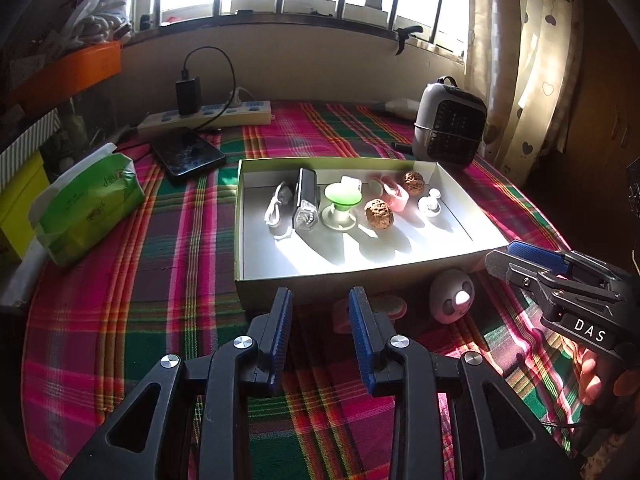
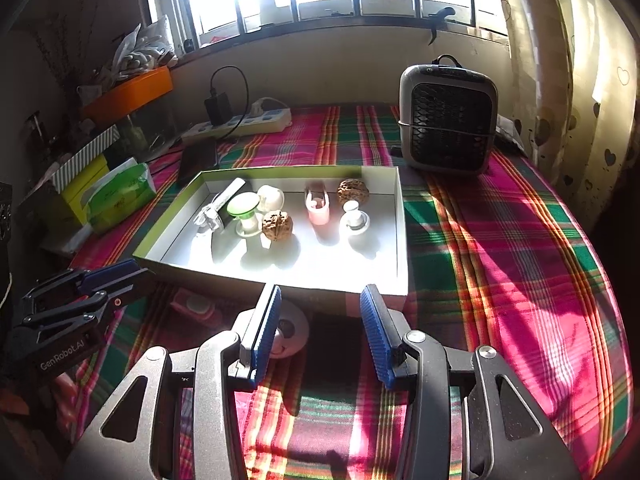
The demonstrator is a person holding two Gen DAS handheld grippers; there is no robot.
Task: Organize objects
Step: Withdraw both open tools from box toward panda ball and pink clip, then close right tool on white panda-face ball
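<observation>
Shallow box (image 1: 256,280) mid-bed, holding two walnuts (image 1: 379,211), green stand (image 1: 342,200), pink clip (image 1: 394,196). Round panda toy (image 1: 452,296) and pink item (image 1: 394,306) outside, against box's near wall. Left gripper (image 1: 320,300) released, empty. Right gripper (image 2: 318,300) released, above toy (image 2: 290,330).

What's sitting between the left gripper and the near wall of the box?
In the left wrist view, a small pink item lies on the plaid cloth between the open left gripper and the box wall. A white round toy sits further right.
</observation>
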